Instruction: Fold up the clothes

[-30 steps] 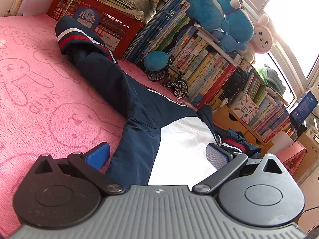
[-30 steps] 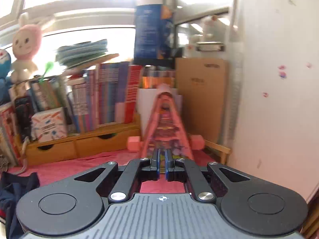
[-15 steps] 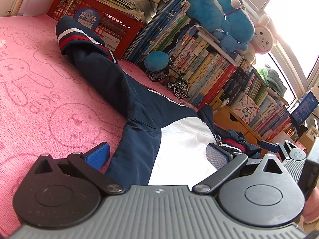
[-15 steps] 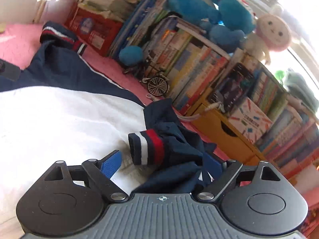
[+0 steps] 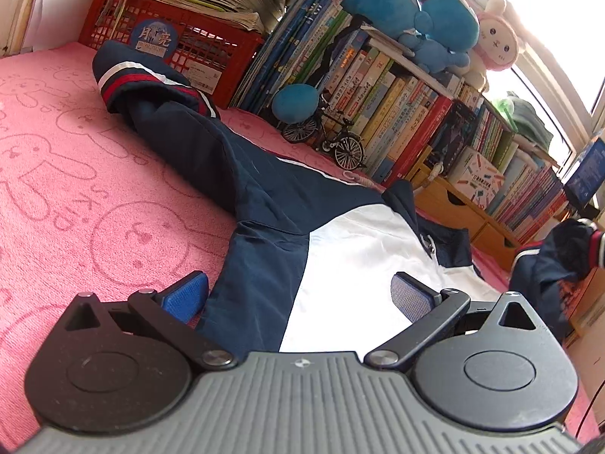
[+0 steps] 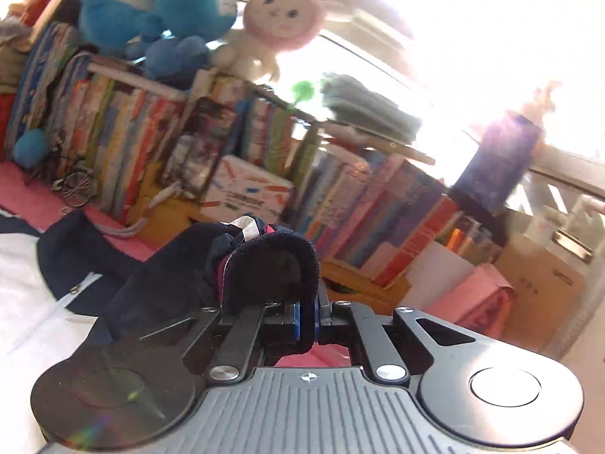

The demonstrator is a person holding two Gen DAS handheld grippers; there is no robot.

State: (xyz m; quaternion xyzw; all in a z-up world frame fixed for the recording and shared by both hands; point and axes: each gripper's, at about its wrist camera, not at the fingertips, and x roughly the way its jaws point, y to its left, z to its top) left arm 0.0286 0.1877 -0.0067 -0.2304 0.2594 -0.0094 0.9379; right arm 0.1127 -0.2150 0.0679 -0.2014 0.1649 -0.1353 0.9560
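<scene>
A navy and white jacket (image 5: 340, 249) lies spread on the pink blanket (image 5: 75, 174). One sleeve, with a red and white striped cuff (image 5: 124, 83), stretches to the far left. My left gripper (image 5: 298, 295) is open and rests low over the jacket's lower body. My right gripper (image 6: 306, 321) is shut on the other sleeve's cuff (image 6: 272, 261) and holds it lifted. That raised sleeve (image 5: 556, 265) also shows at the right of the left wrist view.
A red crate (image 5: 181, 38) with papers, rows of books (image 5: 397, 113), a toy bicycle (image 5: 332, 136) and wooden drawers (image 5: 453, 204) line the blanket's far edge. Plush toys (image 5: 427, 11) sit on top. A pink box (image 6: 472, 295) stands at the right.
My right gripper has closed on the right sleeve's cuff and lifted it off the jacket. The left gripper has stayed in place, open.
</scene>
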